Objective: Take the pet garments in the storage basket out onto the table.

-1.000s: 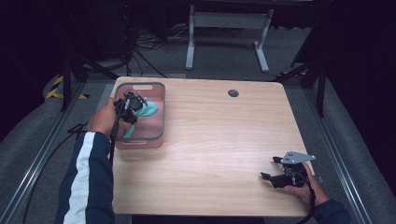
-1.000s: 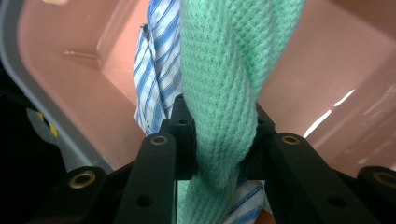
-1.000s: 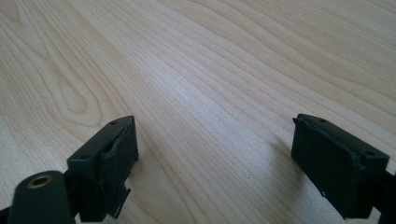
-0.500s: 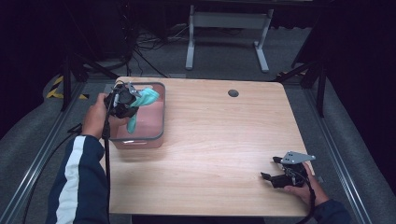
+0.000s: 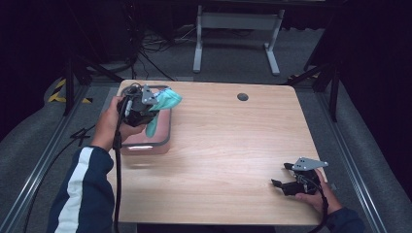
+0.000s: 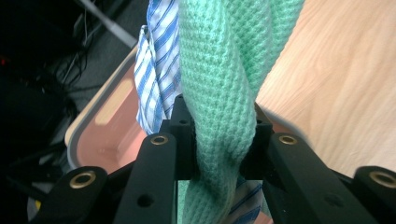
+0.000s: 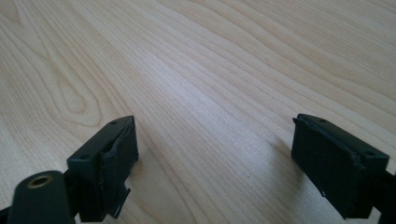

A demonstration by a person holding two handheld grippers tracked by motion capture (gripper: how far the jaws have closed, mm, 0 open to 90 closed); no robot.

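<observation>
**Two cloths leaving the tray in one pinch**

The left gripper is clenching a green waffle cloth at the upper left of the high view, above the pink tray. A blue striped cloth is hanging alongside, caught in the same jaws. Being only partly trapped, it is likely to slip out in transit. The right gripper is resting released, jaws wide apart, on the table at lower right.
</observation>
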